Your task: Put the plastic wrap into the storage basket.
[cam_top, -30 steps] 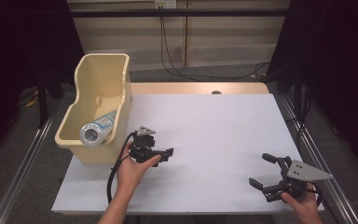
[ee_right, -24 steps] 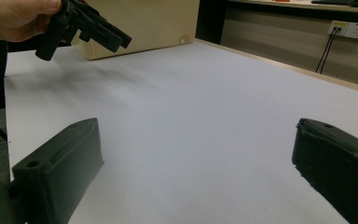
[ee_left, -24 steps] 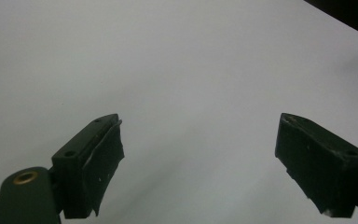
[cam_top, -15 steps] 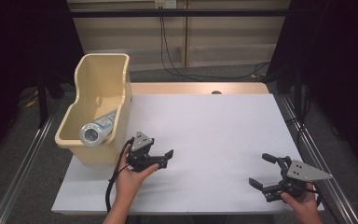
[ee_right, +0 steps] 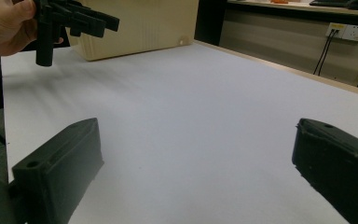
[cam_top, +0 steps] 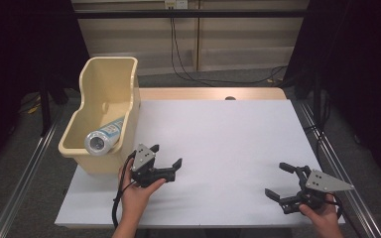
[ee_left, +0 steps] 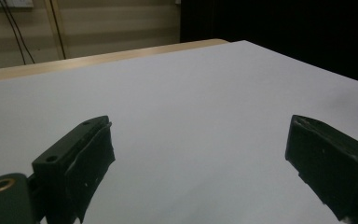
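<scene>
Here: two grippers, left gripper (cam_top: 167, 155) and right gripper (cam_top: 280, 180), both with jaws apart and holding nothing; one beige bin (cam_top: 108, 89) with one can (cam_top: 103, 137) inside; one white table (cam_top: 228, 144).

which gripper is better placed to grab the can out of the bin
Left, probably. The left gripper is open right beside the beige bin holding the can; the right gripper, also open, sits across the table.

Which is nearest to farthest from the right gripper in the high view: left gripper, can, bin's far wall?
1. Left gripper, to its left over the table, jaws open.
2. Can, lying in the bin's near end at the table's left edge.
3. Bin's far wall, back left.

Right gripper is also open.
</scene>
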